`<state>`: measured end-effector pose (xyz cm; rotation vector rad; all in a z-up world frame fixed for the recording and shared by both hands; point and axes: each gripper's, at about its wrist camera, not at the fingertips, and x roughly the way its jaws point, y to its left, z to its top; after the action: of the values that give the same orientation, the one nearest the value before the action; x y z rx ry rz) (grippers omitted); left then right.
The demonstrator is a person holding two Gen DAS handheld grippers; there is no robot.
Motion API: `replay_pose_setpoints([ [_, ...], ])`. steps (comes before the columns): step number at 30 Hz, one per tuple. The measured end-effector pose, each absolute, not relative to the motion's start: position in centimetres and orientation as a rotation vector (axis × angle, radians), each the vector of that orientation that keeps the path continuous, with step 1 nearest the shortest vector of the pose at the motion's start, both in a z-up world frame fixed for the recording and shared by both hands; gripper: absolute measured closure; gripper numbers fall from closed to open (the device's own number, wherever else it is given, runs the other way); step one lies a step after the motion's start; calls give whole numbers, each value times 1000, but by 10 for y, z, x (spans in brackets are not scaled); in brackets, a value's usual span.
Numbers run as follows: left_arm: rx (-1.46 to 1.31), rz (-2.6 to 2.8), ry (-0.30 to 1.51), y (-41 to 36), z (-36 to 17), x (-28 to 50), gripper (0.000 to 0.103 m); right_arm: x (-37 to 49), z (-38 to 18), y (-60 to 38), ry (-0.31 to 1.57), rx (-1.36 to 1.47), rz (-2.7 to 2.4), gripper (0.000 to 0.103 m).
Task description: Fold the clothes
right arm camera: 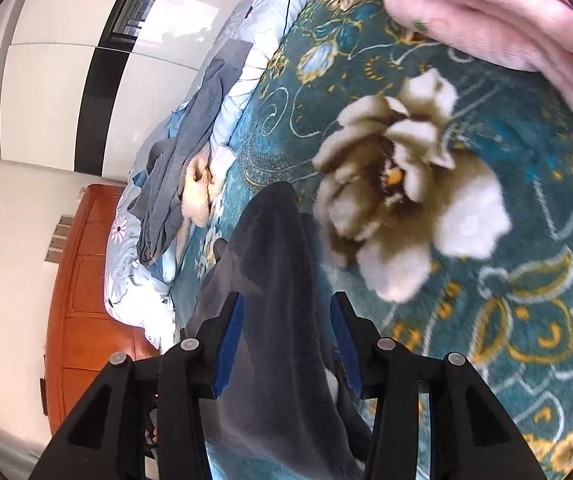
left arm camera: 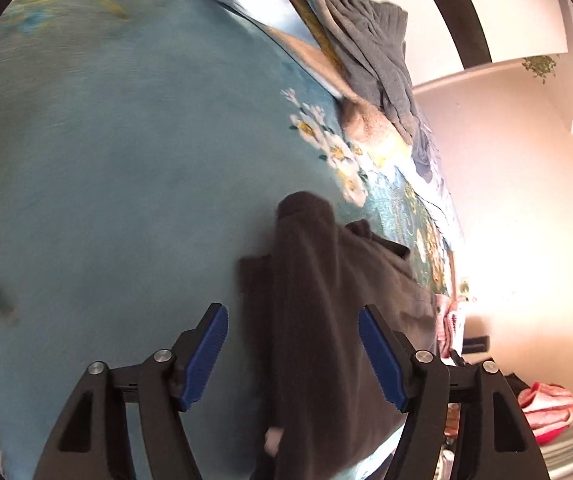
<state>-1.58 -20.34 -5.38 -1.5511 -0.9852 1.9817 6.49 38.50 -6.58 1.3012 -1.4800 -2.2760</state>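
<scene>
Two fisheye views, one from each handheld gripper, looked down onto a bed covered by a teal floral blanket [left arm camera: 118, 168].

In the left wrist view, the left gripper [left arm camera: 293, 318] filled the bottom of the frame, its blue-padded fingers [left arm camera: 205, 356] standing wide apart. A dark brown fleece garment [left arm camera: 326, 312] lay on the blanket in the lower centre, running up between the two fingers, and neither pad pressed on it. A grey garment [left arm camera: 370, 60] lay crumpled in the upper centre, beside a cream fluffy item [left arm camera: 366, 124]. A pale wall filled the right side, with pink cloth [left arm camera: 550, 404] at the lower right.

In the right wrist view, the right gripper [right arm camera: 288, 308] sat at the bottom centre with its jaws moderately apart. The same dark garment [right arm camera: 278, 280] rose between the pads as a ridge reaching the middle of the frame; whether the pads touched it could not be told, though they did not appear to clamp it. A large cream flower print [right arm camera: 402, 184] lay right of centre on the blanket. A pink garment [right arm camera: 498, 20] occupied the upper right. The grey garment lay at the centre left, on a pale blue quilt [right arm camera: 242, 76], with a wooden headboard [right arm camera: 86, 300] at the lower left.
</scene>
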Motion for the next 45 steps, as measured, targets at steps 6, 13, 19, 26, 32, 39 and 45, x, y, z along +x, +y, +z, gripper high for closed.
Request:
replay_pose_setpoints([
  [6,-1603,1970,-905,-185,-60,-66,33,9,-77,384,-1438,1399,-2224,57],
  [13,-1596,1993,-839,-163,-64,-86,70,-11,-78,382,-1375,1403,-2219,70],
  [19,-1517,2053,-829,-159,-49,-83,90,-3,-54,378,-1250,1321,-2290,94],
  [26,-1273,2122,-816,-167,13,-82,91,-8,-12,385,-1197,1140,-2370,94],
  [32,-1492,2109,-844,-170,-39,-111,91,-31,-79,390,-1290,1410,-2317,94],
  [39,-1634,2066,-897,-171,-90,-120,91,-36,-107,394,-1309,1505,-2288,94],
  [45,-1656,2055,-838,-166,-81,-116,87,-38,-94,385,-1211,1540,-2313,90],
])
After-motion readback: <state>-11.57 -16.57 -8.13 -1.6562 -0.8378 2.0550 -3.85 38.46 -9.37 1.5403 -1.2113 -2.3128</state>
